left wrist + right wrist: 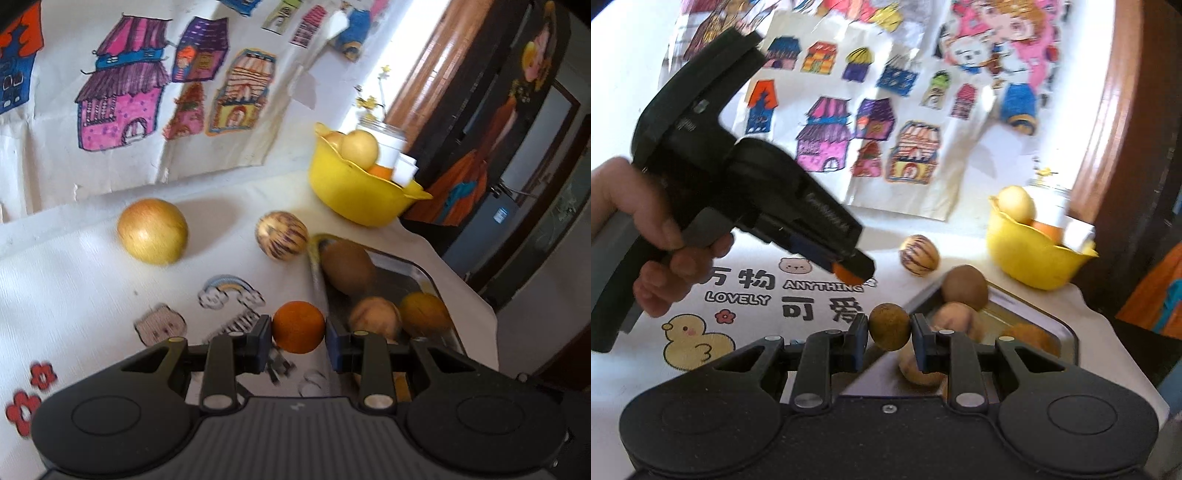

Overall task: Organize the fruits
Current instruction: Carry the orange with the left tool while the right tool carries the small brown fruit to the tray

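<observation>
Left gripper (298, 334) clamps a small orange (298, 326) above the printed tablecloth (74, 288), just beside the metal tray (417, 273). Right gripper (889, 332) grips a brown-green round fruit (888, 326) over the tray's near edge. Yellow bowl (354, 192) of fruit stands behind the tray.

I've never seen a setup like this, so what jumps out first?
Each handheld gripper clamps a small round fruit: the left gripper an orange, the right gripper a brownish-green fruit. A metal tray of fruit sits just beyond, a yellow bowl behind it, below bright house drawings.
</observation>
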Demonstrator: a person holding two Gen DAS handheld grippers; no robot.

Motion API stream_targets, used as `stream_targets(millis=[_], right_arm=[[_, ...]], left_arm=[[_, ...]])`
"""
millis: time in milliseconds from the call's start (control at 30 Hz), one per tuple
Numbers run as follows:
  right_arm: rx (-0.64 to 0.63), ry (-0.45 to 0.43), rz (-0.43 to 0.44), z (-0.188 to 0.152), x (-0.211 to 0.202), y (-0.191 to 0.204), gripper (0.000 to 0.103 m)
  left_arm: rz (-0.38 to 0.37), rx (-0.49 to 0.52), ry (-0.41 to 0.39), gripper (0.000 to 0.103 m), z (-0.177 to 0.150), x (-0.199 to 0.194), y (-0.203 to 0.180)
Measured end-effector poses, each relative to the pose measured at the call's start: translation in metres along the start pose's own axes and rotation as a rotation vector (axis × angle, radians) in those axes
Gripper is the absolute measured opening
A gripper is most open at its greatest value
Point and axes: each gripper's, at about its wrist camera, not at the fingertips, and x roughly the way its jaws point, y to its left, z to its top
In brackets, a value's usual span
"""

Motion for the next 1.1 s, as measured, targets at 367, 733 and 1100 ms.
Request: stream_targets(millis=[367, 733, 1100], right_arm=[[0.138, 0.011, -0.089, -0.045, -0.031, -0.024, 0.027], [0.205, 0.032, -0.097, -0.071, -0.026, -0.040, 0.027], [0.219, 0.051, -0.095, -0.078, -0.021, -0.042, 0.027]], left_arm=[[-0.063, 0.072, 0.049, 0.034, -0.047, -0.004, -0.036], [-0.064, 0.175, 0.072, 0.034, -0.068, 0.008, -0.065], [-0.043, 0.161, 0.075, 0.034, -0.069, 0.015, -0.063]])
